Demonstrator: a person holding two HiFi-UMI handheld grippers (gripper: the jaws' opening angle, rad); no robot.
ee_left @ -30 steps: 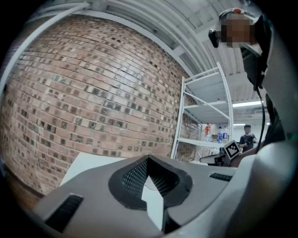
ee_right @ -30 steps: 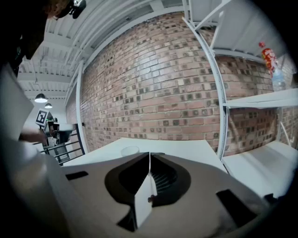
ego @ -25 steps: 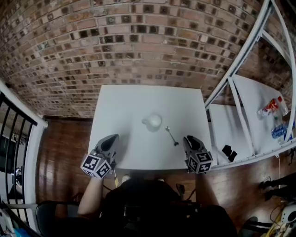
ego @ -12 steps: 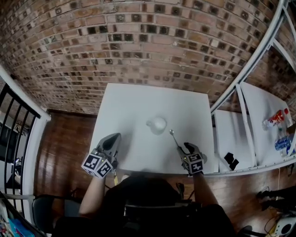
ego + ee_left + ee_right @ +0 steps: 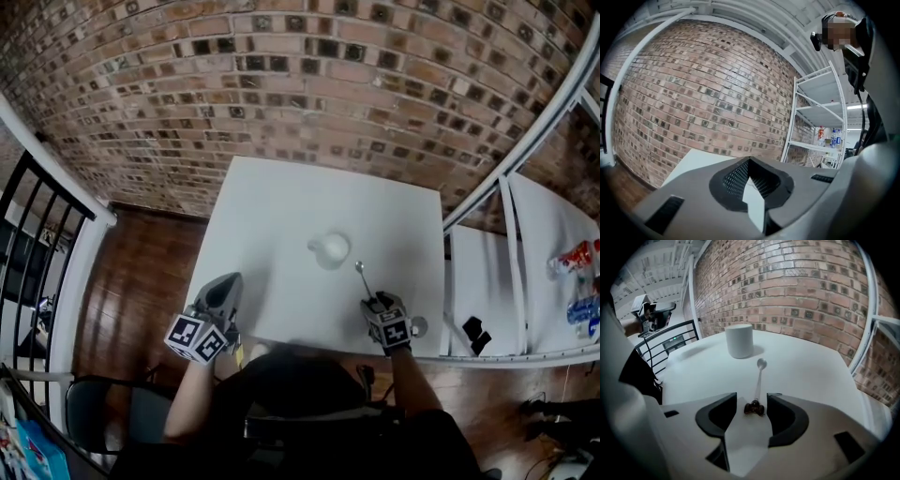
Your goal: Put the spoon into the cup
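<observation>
A white cup (image 5: pixel 330 249) (image 5: pixel 739 340) stands near the middle of the white table (image 5: pixel 281 216). A metal spoon (image 5: pixel 362 277) (image 5: pixel 759 380) lies flat to its right, bowl toward the cup. Its brown handle end lies nearest me, between the jaws of my right gripper (image 5: pixel 375 302) (image 5: pixel 752 401). Those jaws are opening, angled down at the table, and the pads do not press the handle. My left gripper (image 5: pixel 228 286) (image 5: pixel 750 161) hovers level at the table's near left edge. It is shut, with nothing between its tips.
A brick wall (image 5: pixel 281 84) stands behind the table. White shelving (image 5: pixel 487 272) stands to the right, with a small black object (image 5: pixel 472 330) on a low shelf and bottles (image 5: pixel 579 255) further right. A black railing (image 5: pixel 37 216) runs along the left.
My right gripper has dropped to the table at the spoon's handle end, tilting downward, and its jaws have spread wider. The left gripper has barely shifted.
</observation>
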